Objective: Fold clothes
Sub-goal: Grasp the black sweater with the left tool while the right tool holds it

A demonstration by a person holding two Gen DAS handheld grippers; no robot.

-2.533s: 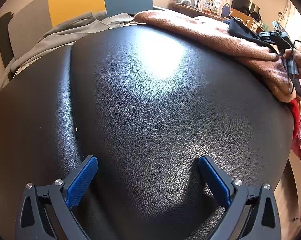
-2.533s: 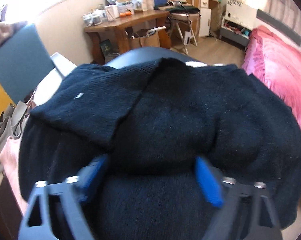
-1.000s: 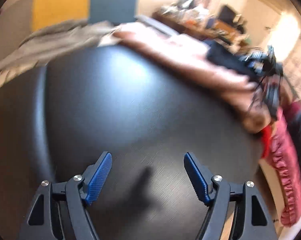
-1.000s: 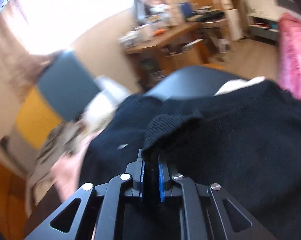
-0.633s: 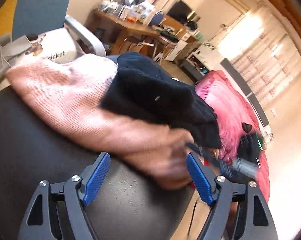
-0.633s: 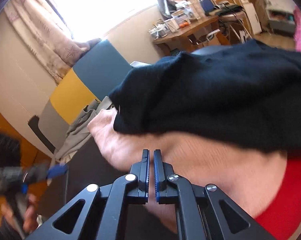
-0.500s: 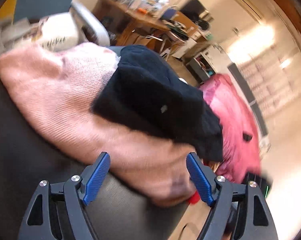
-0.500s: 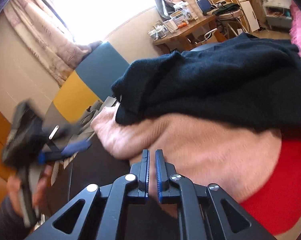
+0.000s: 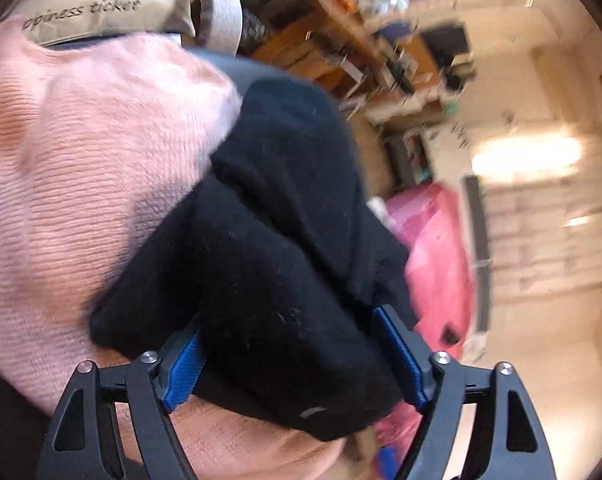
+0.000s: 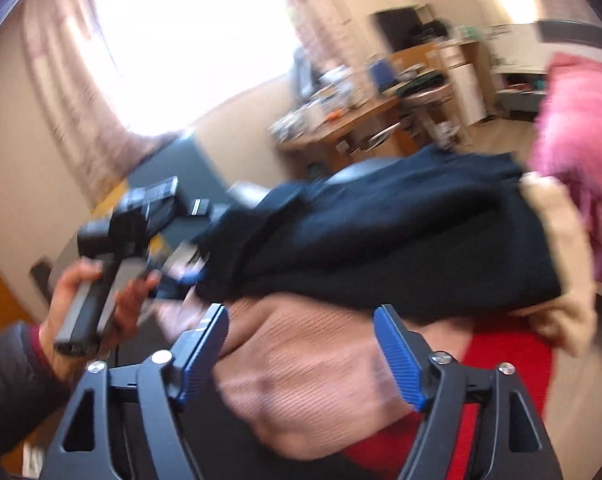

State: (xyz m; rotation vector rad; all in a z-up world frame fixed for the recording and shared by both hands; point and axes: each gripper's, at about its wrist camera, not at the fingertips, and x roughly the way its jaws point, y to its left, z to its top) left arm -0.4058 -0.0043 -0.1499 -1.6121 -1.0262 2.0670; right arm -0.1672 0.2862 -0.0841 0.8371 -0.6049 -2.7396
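Now both hand-held grippers gape: left point(image 9: 289, 356) straddles the black sweater's point(image 9: 269, 248) edge, right point(image 10: 301, 352) faces the pink knit point(image 10: 309, 376).

At my ten o'clock a beige tote bag point(image 9: 101, 4) printed with "ticket" leans behind the pile. A cluttered wooden desk point(image 10: 341, 128) stands at my one o'clock under a bright window point(image 10: 189, 40), and a pink bedspread point(image 9: 441, 256) lies at three o'clock.

Both of our grippers spread wide.

Our left black two-finger gripper with blue pads point(image 9: 297, 354) gapes at lower centre of its view; our right black, blue-padded gripper point(image 10: 301, 354) likewise. At left of the right view, our bare left hand point(image 10: 87, 294) grips its handle.
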